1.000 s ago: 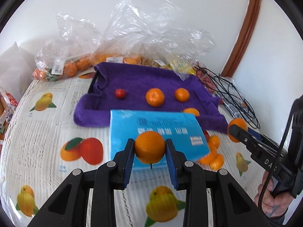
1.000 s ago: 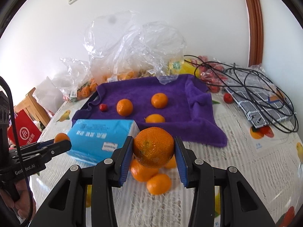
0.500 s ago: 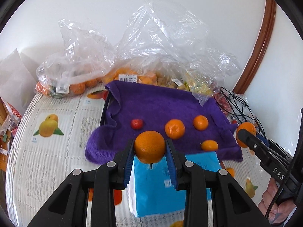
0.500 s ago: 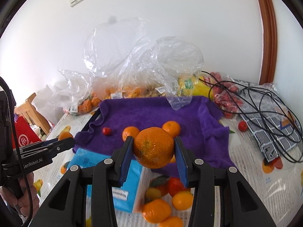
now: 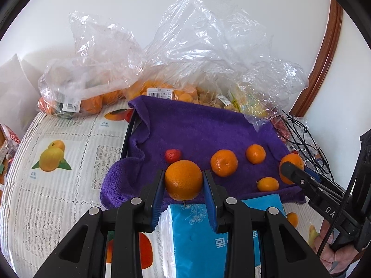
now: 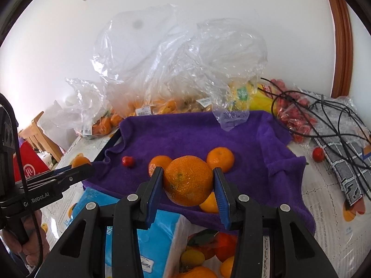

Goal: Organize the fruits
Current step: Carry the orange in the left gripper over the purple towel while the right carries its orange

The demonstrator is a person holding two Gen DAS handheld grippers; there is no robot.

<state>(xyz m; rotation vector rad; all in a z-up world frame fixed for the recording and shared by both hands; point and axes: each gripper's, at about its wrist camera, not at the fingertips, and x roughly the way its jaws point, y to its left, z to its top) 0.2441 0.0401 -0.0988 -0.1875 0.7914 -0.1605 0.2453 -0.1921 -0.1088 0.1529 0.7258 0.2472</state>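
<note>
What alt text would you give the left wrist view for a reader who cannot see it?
The left gripper is clamped on an orange, held above the near edge of a purple towel where two mandarins, a kumquat and a small red fruit lie. A blue tissue pack sits below, clear fruit bags behind, and the right gripper holds another orange at right.

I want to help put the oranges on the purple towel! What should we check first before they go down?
1. Left gripper holds its smooth orange firmly: ok.
2. Right gripper holds its bumpy orange firmly: ok.
3. Bare space on the purple towel: ok.
4. Small red fruit clear of the left drop spot: cannot tell.
5. Blue tissue pack off the towel: ok.
</note>
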